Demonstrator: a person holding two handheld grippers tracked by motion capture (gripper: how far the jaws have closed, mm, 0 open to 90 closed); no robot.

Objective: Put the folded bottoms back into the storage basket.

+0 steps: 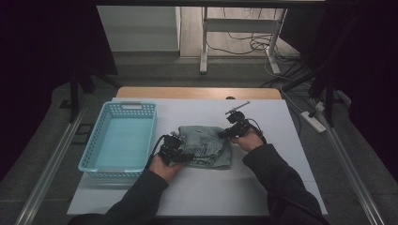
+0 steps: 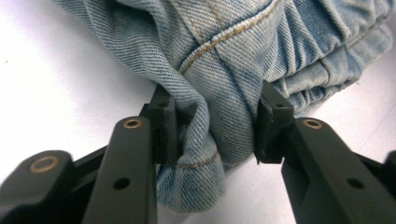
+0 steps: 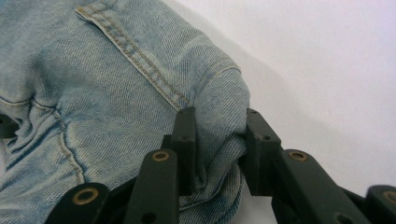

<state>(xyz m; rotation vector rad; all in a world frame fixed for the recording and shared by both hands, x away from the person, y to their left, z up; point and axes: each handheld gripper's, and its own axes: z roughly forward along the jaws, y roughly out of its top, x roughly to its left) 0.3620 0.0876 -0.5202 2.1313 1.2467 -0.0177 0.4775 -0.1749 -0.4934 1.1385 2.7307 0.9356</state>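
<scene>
A folded pair of light blue jeans (image 1: 206,145) lies on the white table top (image 1: 263,187) in the middle. My left gripper (image 1: 180,151) is at the bundle's left edge, and in the left gripper view its pads (image 2: 166,126) pinch a thick fold of the jeans (image 2: 219,88). My right gripper (image 1: 225,132) is at the bundle's upper right corner. The right gripper view has its pads (image 3: 184,140) pressed on a rounded fold of the jeans (image 3: 116,84). Both grippers are shut on the denim.
A light blue plastic basket (image 1: 94,145) stands on the table just left of the jeans, with nothing in it. A wooden table edge (image 1: 197,92) runs along the back. Cables and table legs lie on the floor beyond.
</scene>
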